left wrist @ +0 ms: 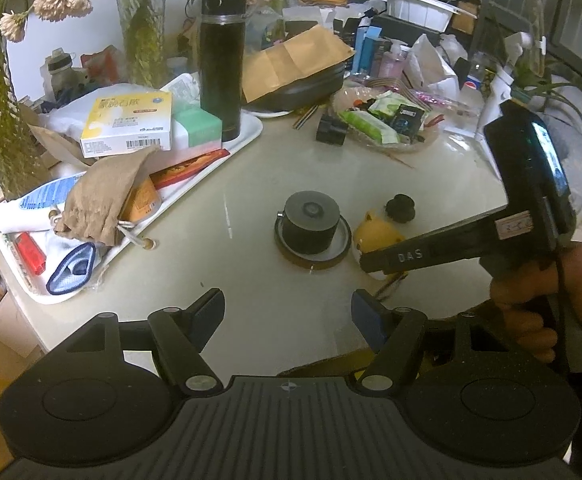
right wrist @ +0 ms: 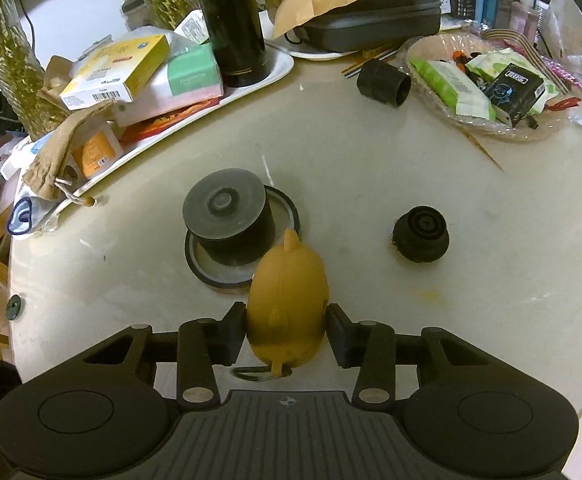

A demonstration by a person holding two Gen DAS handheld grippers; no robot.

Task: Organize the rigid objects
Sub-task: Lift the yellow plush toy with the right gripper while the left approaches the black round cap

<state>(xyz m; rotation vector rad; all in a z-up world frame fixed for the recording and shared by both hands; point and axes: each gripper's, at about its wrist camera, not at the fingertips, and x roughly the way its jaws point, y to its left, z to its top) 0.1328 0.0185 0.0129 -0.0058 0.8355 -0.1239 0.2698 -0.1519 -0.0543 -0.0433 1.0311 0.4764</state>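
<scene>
A yellow duck-shaped toy [right wrist: 287,300] lies on the cream table between my right gripper's [right wrist: 287,330] two fingers, which touch its sides. It also shows in the left wrist view [left wrist: 375,236], partly hidden by the right gripper [left wrist: 407,258]. A black cylinder [right wrist: 231,216] stands on a dark ring-shaped coaster [right wrist: 211,276] just beyond the toy. A small black knob [right wrist: 421,238] sits to the right. My left gripper [left wrist: 289,316] is open and empty over the table's near edge.
A white tray [right wrist: 163,136] at the left holds boxes, a cloth pouch and a tall black flask [right wrist: 231,20]. A clear bowl of packets [right wrist: 483,80] and a black tube [right wrist: 383,82] stand at the back right. A black case [right wrist: 371,24] lies behind.
</scene>
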